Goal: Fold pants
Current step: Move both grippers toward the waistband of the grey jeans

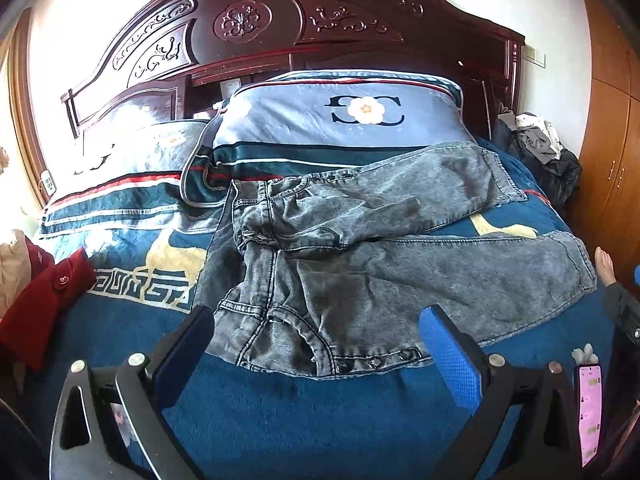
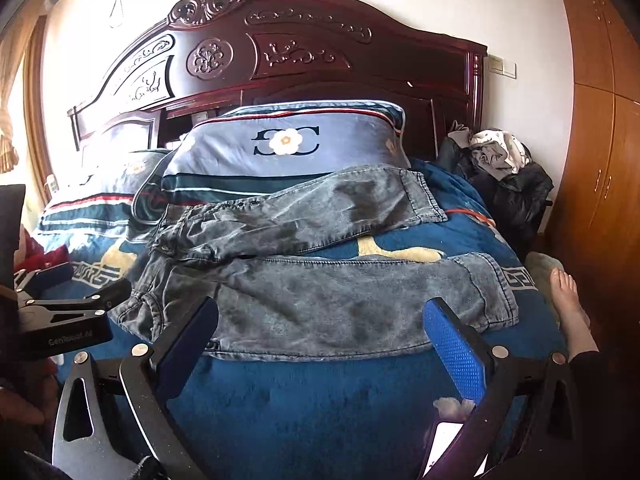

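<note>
Grey washed jeans (image 1: 360,256) (image 2: 320,280) lie spread on a blue blanket (image 1: 288,412) (image 2: 312,408), waist to the left, two legs reaching right; the upper leg rests partly on a pillow. My left gripper (image 1: 318,320) hangs open above the near waist edge, nothing between its blue pads (image 1: 448,356). Over the near hem of the lower leg my right gripper (image 2: 320,320) stands open and holds nothing. The left gripper also shows at the left edge of the right wrist view (image 2: 116,292).
Two blue patterned pillows (image 1: 340,120) (image 2: 280,148) lean on a carved dark headboard (image 1: 280,20). A red garment (image 1: 40,304) lies left, a clothes pile (image 2: 504,168) back right. A phone (image 1: 588,412) and a person's bare foot (image 2: 568,308) lie at right, beside a wooden wardrobe (image 2: 600,160).
</note>
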Demonstrator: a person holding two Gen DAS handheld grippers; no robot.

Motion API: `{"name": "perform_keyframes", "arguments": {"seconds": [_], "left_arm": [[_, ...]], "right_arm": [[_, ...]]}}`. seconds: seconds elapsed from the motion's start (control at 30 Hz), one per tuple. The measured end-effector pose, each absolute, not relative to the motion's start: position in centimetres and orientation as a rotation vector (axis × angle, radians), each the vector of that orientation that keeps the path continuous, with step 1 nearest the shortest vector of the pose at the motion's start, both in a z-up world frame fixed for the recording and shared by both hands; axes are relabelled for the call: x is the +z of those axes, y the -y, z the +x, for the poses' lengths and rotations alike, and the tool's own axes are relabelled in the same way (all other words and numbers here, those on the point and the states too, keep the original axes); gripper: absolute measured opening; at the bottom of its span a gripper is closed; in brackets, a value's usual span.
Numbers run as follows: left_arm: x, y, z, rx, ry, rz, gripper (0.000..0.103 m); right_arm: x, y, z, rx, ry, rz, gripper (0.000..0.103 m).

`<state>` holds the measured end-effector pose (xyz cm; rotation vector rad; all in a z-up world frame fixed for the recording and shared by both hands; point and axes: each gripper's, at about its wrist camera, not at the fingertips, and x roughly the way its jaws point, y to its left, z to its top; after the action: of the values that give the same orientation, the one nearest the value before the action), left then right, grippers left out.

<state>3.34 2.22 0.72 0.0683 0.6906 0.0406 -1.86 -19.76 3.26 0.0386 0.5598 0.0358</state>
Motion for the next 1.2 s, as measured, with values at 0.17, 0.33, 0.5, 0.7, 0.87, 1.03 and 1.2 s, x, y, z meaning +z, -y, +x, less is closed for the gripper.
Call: {"name": "perform_keyframes", "arguments": {"seconds": [0.17, 0.33, 0.5, 0.7, 0.87, 1.03, 1.2], "left_arm": [[0.5, -2.2, 3.6, 0.037, -0.7, 0.071, 0.103], [0.5, -2.2, 3.6, 0.026, -0.692, 0.058, 0.103], [0.6, -2.1, 3.9, 0.02, -0.697, 0.069, 0.103], [0.7, -2.4, 4.7, 0.023, -0.703, 0.072, 0.103], [0.2, -2.7, 5.3, 0.026, -0.705, 0.063, 0.103], [-0.3, -2.9, 6.1, 0.03, -0.719, 0.07, 0.103], [-0.8, -3.3, 7.3, 0.036, -0.725, 0.069, 0.103]], "right_arm": [[2.9, 19.7, -1.6, 0.03, -0.572, 0.042, 0.103], [2.7, 19.7, -1.3, 0.031, -0.582, 0.04, 0.103], [2.6, 19.7, -0.9, 0.037, -0.59, 0.041, 0.103], [2.8, 19.6, 0.1, 0.053, -0.597, 0.025, 0.103], [3.0, 19.4, 1.2, 0.079, -0.597, -0.005, 0.103], [3.1, 18.9, 2.5, 0.11, -0.601, -0.032, 0.103], [2.8, 18.6, 4.1, 0.14, -0.613, -0.039, 0.103]]}}
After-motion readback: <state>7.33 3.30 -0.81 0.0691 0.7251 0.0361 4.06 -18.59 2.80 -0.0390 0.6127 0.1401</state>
